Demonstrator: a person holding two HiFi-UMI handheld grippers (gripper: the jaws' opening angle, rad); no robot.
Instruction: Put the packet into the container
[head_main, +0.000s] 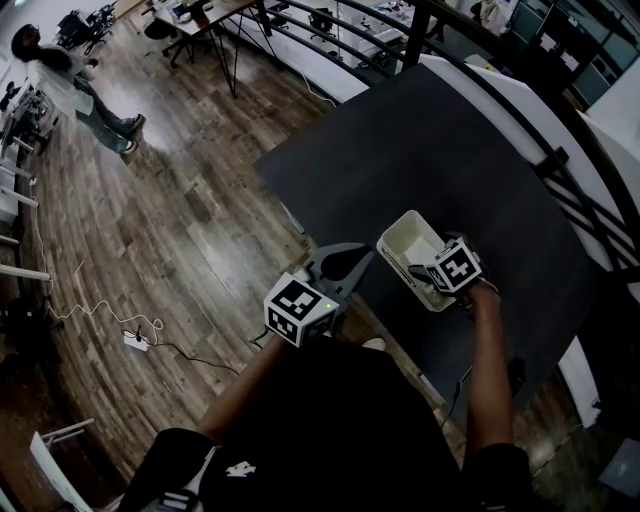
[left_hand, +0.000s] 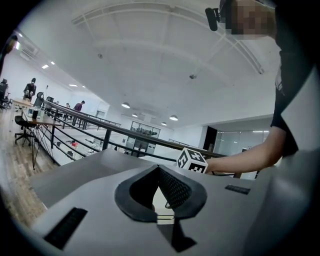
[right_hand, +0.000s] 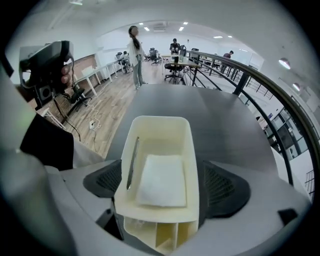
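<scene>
— As the right gripper (right_hand: 165, 184) points steeply down at the table, how do its jaws stand?
— Spread wide, with one pad on either side of the cream container (right_hand: 159, 124), which stands between them. Neither pad can be seen pressing on its walls.
— And the packet?
— The white packet (right_hand: 161, 175) lies flat on the floor of the container's large compartment. A thin strip (right_hand: 132, 162) leans along the left inner wall just beside it. The container's near end is split into small cells.
— The left gripper?
— The left gripper (left_hand: 159, 169) sits at the table's edge, left of the container, near it but not touching. Its fingers are closed tip to tip with nothing between them.
— What's underneath?
— A dark grey table (head_main: 450, 150). Beyond its far side runs a black railing (head_main: 553, 160). Farther off is a wooden floor (head_main: 180, 200), where a person (head_main: 70, 75) stands by some desks.
</scene>
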